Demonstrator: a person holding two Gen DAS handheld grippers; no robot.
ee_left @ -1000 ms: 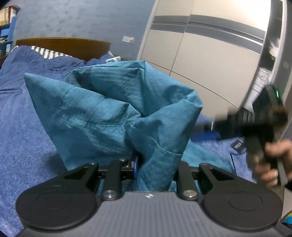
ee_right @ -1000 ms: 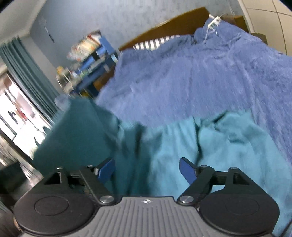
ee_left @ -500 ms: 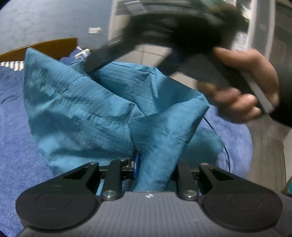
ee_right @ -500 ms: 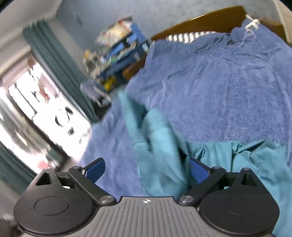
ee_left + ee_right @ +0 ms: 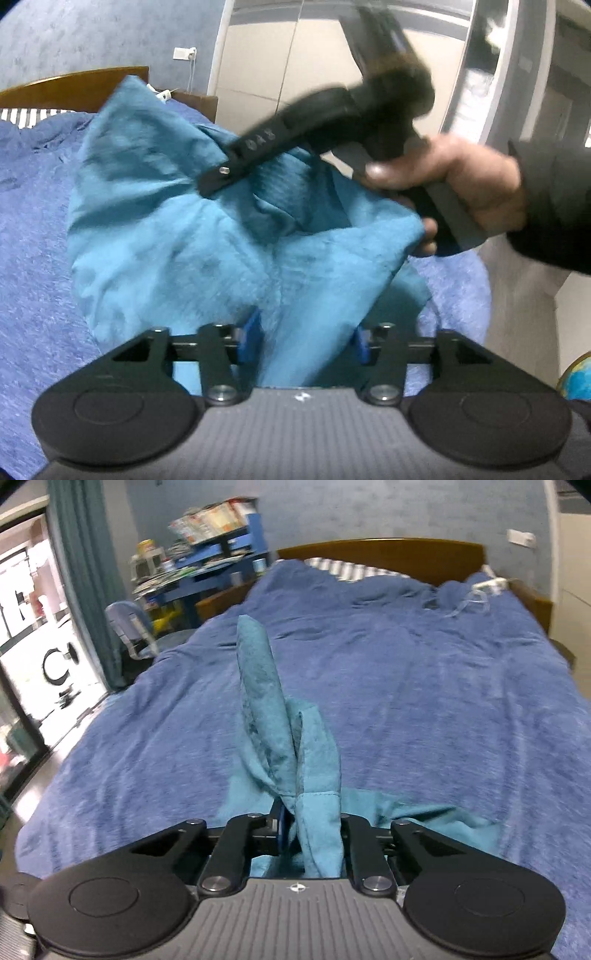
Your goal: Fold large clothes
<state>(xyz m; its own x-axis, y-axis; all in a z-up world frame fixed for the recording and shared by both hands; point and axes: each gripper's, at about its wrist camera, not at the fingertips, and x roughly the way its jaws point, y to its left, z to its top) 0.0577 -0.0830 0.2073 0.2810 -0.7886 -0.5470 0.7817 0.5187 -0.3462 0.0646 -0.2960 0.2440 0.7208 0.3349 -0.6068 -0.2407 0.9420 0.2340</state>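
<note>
— so, what's that cloth like from where you stand?

— teal garment (image 5: 177, 229), big and soft, woven with a faint slub. it's bunched and creased, standing up in loose peaks rather than lying flat. there's a stitched hem showing on the fold nearest the right tool (image 5: 314, 834).

— and where is it?

— over the bed, on the near end of the blue blanket (image 5: 424, 701). part of it trails on the blanket, part is lifted.

— the right tool has it?

— yes. its jaws have just been closing and they now pinch a gathered fold of the garment (image 5: 291, 760) between the blue pads (image 5: 281, 827). the cloth rises from that pinch in a narrow upright tongue. in the left wrist view you see that same tool (image 5: 218, 181) from the side, blurred, its tip pressed into the top of the heap, with a hand (image 5: 461, 184) in a dark sleeve (image 5: 554, 206) on the handle.

— and the left tool (image 5: 306, 341)?

— its jaws have just been opening. they stand about half wide, and a fold of the garment hangs down between the blue pads (image 5: 249, 339). the cloth lies against the right-hand pad, clear of the left-hand one, so it isn't clamped.

— anything behind?

— wooden headboard (image 5: 388, 554) at the far end, pale wardrobe doors (image 5: 280, 66) to the side.
</note>
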